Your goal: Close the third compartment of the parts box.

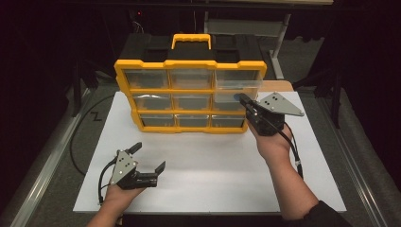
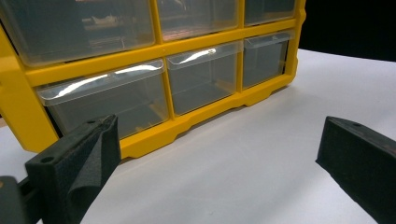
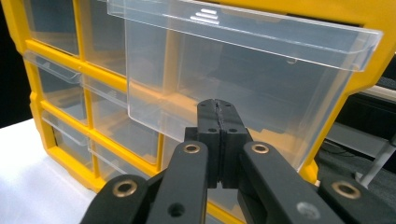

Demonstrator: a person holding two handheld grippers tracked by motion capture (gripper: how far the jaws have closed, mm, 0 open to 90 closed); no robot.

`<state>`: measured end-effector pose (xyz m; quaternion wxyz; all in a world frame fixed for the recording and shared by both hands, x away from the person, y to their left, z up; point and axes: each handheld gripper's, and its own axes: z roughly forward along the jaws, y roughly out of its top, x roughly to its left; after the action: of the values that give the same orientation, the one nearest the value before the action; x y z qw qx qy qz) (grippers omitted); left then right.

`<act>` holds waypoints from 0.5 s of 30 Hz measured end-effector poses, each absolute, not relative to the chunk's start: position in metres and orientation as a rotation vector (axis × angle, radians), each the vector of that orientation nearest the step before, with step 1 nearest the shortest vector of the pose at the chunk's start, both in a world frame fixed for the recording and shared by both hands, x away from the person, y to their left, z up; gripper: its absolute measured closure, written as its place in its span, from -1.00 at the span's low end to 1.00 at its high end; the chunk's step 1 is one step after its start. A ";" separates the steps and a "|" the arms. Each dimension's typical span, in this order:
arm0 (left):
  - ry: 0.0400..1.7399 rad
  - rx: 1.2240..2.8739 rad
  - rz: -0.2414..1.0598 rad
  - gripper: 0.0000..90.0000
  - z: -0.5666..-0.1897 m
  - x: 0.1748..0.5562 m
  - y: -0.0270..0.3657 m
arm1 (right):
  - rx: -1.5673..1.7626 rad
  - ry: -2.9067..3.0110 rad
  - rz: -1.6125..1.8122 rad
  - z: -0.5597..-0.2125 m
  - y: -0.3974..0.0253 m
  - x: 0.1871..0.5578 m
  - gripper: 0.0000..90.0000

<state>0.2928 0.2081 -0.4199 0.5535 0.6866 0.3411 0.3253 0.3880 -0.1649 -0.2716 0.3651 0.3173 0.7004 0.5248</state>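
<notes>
Drawer-pushing step, by the look of it. Top-right drawer [image 3: 243,70] partly out of organizer [image 1: 189,94]. Right gripper [image 3: 218,109] clamped shut, empty, just before drawer front. Left gripper [image 1: 147,157] wide open, idle, near organizer's lower left. Next: press straight in.

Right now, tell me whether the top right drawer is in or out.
Out, partly. The top right drawer juts forward of the yellow organizer frame, past its neighbours; the right claw, jaws shut, sits just before it.
</notes>
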 end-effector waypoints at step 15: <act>0.799 1.622 0.768 -0.99 -0.420 0.292 0.208 | 0.837 1.786 1.321 -0.269 -0.161 0.404 1.00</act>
<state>0.2923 0.2076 -0.4199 0.5550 0.6868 0.3385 0.3251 0.4036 -0.1614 -0.2688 0.3746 0.3271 0.6975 0.5160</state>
